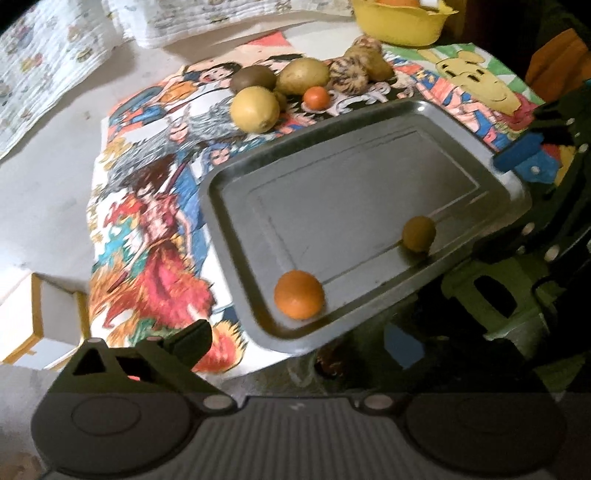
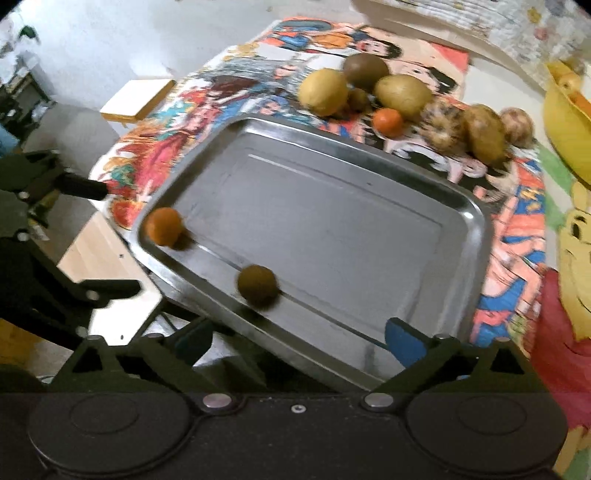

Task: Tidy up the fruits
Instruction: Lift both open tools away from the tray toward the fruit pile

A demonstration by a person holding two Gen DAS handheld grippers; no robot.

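Note:
A grey metal tray [image 1: 354, 192] lies on a colourful cartoon cloth [image 1: 155, 206], its near edge jutting past the table edge. An orange [image 1: 299, 294] and a small brownish-yellow fruit [image 1: 419, 234] rest along the tray's near rim. Beyond the tray lies a pile: a lemon [image 1: 255, 109], a kiwi [image 1: 254, 77], a small orange [image 1: 316, 96] and several brownish fruits. My left gripper [image 1: 295, 343] is open at the tray's near left corner, holding nothing. My right gripper [image 2: 297, 341] is open too, its blue pads [image 2: 402, 343] wide apart at the tray's near edge [image 2: 332, 354].
A yellow bowl [image 1: 399, 22] with orange fruit stands behind the pile. A white quilted cloth [image 1: 55, 55] covers the far left. A white box with yellow edges [image 1: 40, 317] sits low on the left. A green stool [image 1: 491, 295] stands below the table edge.

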